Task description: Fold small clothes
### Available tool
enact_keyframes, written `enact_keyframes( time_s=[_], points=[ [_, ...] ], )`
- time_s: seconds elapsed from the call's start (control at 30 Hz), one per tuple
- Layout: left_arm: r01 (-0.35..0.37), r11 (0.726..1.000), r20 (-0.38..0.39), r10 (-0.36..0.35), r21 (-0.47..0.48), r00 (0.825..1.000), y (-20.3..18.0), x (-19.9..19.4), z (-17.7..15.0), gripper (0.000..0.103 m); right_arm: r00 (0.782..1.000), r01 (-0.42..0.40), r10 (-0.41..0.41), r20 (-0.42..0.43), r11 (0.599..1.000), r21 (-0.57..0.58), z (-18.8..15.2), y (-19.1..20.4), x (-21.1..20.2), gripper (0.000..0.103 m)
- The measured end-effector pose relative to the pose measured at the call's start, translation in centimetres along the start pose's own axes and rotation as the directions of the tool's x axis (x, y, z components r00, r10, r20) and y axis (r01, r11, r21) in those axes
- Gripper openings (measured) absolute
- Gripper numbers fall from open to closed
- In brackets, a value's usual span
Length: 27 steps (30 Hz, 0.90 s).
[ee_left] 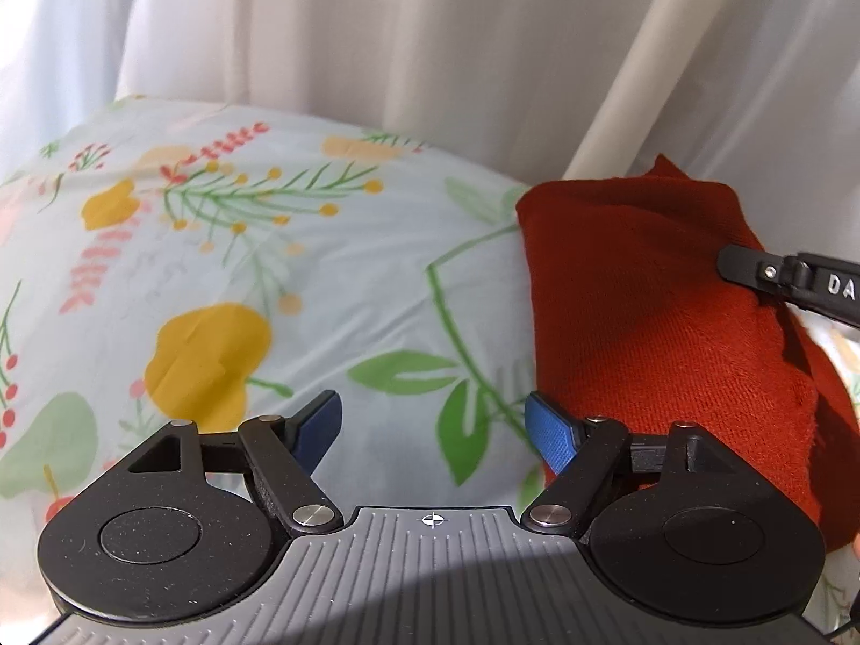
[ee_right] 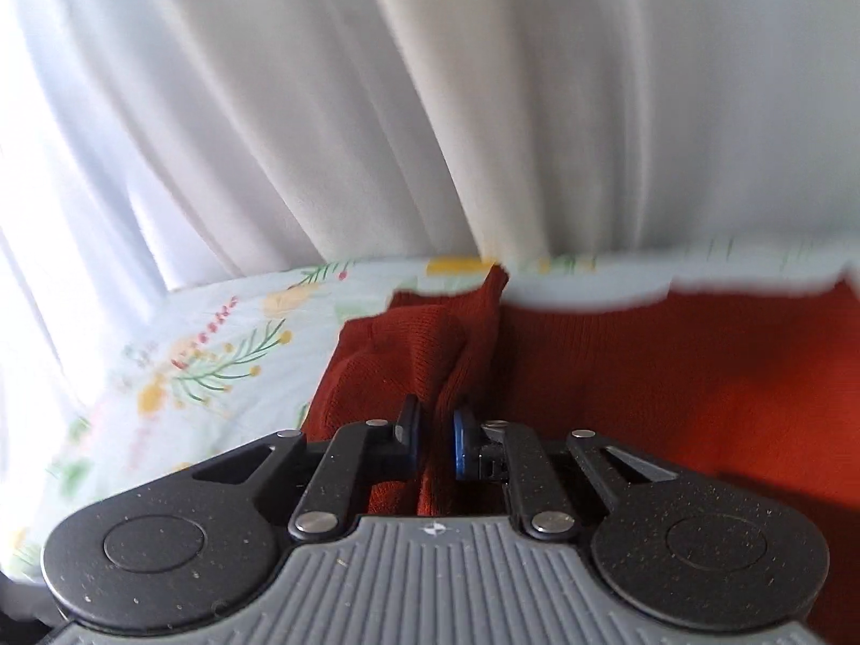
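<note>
Red knit garment (ee_right: 672, 376) is bunched between the clenched jaws of your right gripper (ee_right: 434, 443), a pinch of it lifted into a ridge while the rest spreads right of those jaws on the floral bedsheet (ee_left: 322, 290); your left gripper (ee_left: 432, 427) stands released and holding nothing, its right finger just beside the garment's near-left edge. I judge the fold only partly made, since the cloth looks doubled but humped, not flat. Open sheet lies left of both jaws, and white curtains (ee_right: 484, 107) close off the far side.
</note>
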<state>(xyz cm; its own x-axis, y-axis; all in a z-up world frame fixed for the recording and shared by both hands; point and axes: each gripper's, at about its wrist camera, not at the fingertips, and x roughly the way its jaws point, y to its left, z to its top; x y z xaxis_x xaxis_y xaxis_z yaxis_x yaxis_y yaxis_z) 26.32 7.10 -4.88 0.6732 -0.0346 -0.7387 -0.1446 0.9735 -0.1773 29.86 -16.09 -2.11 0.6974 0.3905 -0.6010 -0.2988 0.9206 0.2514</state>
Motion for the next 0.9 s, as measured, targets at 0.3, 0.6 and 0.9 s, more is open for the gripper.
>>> enact_keyframes(
  time_s=[0.3,0.6,0.9],
  points=[
    [0.169,0.985,-0.019,-0.168,0.046,0.986,-4.6,0.9,-1.0,0.081,0.973,0.223,-0.221,0.068,0.974,-0.024,-1.8,-4.2,-5.2,0.01],
    [0.177,0.977,-0.032,-0.175,0.117,0.984,-4.2,-1.4,-1.9,0.081,0.997,0.078,-0.079,-0.001,0.982,0.171,-4.2,-10.2,-6.6,0.028],
    [0.123,0.938,-0.092,-0.099,0.324,0.991,-6.9,-2.3,-6.2,0.083,0.991,-0.123,0.129,0.019,0.88,0.46,-8.1,-11.5,-6.2,0.04]
  ],
)
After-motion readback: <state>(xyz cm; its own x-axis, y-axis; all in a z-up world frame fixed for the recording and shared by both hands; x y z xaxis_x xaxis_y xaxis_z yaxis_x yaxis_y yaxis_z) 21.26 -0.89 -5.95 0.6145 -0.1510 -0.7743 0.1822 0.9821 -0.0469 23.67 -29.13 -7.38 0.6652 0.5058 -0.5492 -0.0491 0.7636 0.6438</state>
